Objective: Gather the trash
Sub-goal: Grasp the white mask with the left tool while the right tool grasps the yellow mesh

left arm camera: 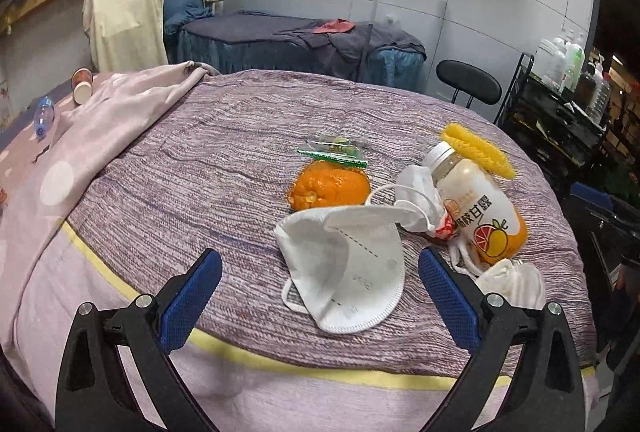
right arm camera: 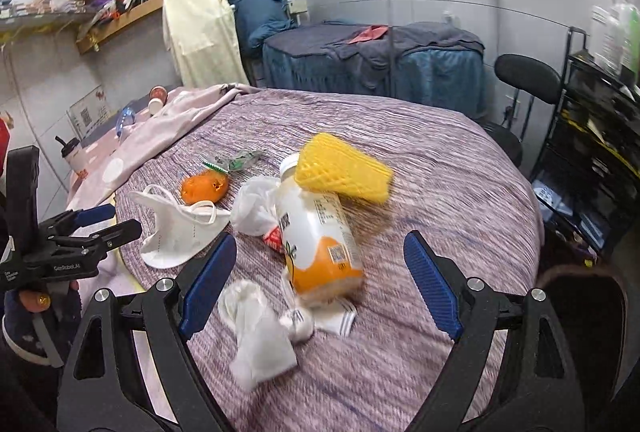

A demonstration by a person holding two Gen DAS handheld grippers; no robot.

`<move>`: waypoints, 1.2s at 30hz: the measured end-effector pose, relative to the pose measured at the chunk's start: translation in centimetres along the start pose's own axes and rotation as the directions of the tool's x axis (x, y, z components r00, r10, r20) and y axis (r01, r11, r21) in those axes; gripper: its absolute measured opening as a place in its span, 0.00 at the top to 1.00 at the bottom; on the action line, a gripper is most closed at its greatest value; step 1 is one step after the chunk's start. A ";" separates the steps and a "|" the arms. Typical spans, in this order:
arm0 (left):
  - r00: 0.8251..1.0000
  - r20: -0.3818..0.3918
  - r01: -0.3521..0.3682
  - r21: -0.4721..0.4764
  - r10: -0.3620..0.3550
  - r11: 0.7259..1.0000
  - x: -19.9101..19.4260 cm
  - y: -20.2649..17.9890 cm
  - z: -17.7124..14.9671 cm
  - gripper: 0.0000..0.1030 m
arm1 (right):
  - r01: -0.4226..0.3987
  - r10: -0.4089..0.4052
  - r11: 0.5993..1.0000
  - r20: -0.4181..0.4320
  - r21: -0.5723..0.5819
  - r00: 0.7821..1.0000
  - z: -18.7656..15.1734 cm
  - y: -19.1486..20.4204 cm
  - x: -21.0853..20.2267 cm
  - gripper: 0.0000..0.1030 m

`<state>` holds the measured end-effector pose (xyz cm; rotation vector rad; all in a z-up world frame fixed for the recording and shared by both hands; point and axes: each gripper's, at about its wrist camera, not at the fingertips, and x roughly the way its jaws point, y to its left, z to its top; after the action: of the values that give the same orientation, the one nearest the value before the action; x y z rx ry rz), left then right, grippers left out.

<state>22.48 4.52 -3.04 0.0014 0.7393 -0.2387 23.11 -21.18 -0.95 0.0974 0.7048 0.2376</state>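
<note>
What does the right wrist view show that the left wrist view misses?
Only the right wrist view shows the left gripper from outside, a lidded cup at the far left, and the crumpled tissue whole.

Only the left wrist view shows the bottle's fruit label and the mask's inner side.

Both show the mask, orange peel, bottle, yellow foam net, green wrapper, toppled paper cup and purple cover. Both grippers are open, the right gripper in front of the bottle.

White mask (left arm camera: pixel 344 272), orange fruit (left arm camera: pixel 330 189), yellow foam net (left arm camera: pixel 478 149), purple-streaked bedcover (left arm camera: pixel 224 151).
</note>
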 end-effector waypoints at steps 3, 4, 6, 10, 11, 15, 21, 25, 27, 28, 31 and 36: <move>1.000 0.004 0.006 0.029 -0.007 1.000 0.9 0.3 0.7 0.06 | 0.005 -0.006 1.000 -0.013 -0.027 1.000 1.6 0.6 2.2 0.18; 1.000 0.001 0.012 0.037 -0.012 0.999 1.3 0.4 0.9 0.07 | 0.009 -0.010 0.999 -0.017 -0.034 1.000 2.0 0.7 2.9 0.18; 1.000 -0.010 0.023 0.054 -0.022 0.998 1.9 0.4 1.2 0.11 | 0.014 -0.016 0.999 -0.030 -0.046 0.999 2.8 0.9 4.5 0.18; 0.999 -0.030 0.046 0.079 -0.044 0.996 2.9 0.0 1.4 0.33 | 0.041 -0.044 0.997 -0.046 -0.070 0.998 4.1 1.1 7.1 0.29; 0.998 -0.036 0.055 0.076 -0.052 0.996 3.2 0.0 1.4 0.40 | 0.048 -0.052 0.996 -0.054 -0.075 0.997 4.3 1.1 7.8 0.32; 0.998 -0.036 0.060 0.063 -0.057 0.996 3.6 -0.1 1.2 0.63 | 0.064 -0.070 0.995 -0.078 -0.072 0.994 4.5 0.5 9.3 0.74; 0.998 -0.005 0.062 0.038 -0.062 0.997 2.7 0.1 1.3 0.74 | 0.054 -0.056 0.998 -0.050 -0.037 0.997 3.9 -0.2 8.4 0.82; 0.998 0.024 0.060 0.036 -0.061 0.998 1.5 -0.1 1.2 0.76 | 0.043 -0.043 0.999 -0.022 -0.013 0.999 3.7 -0.4 6.8 0.82; 0.997 0.041 0.059 0.027 -0.061 0.998 0.8 -0.2 1.1 0.76 | 0.037 -0.037 0.999 -0.007 -0.002 0.999 3.5 -0.6 5.7 0.82; 0.997 0.049 0.059 0.022 -0.060 0.998 0.4 -0.2 1.0 0.76 | 0.034 -0.034 0.999 0.001 0.003 0.999 3.3 -0.7 5.2 0.82; 0.996 0.072 0.059 0.012 -0.059 0.998 -0.7 -0.3 0.9 0.76 | 0.025 -0.025 1.000 0.023 0.018 0.999 2.9 -0.9 3.4 0.82; 0.991 0.104 0.079 -0.006 -0.078 0.997 -2.8 -0.8 0.6 0.76 | 0.030 -0.031 0.999 0.067 0.023 0.997 2.0 -1.2 0.2 0.83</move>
<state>20.71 4.31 -0.66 -0.0500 0.6375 -0.3080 24.76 -22.30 0.24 0.1149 0.6411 0.1966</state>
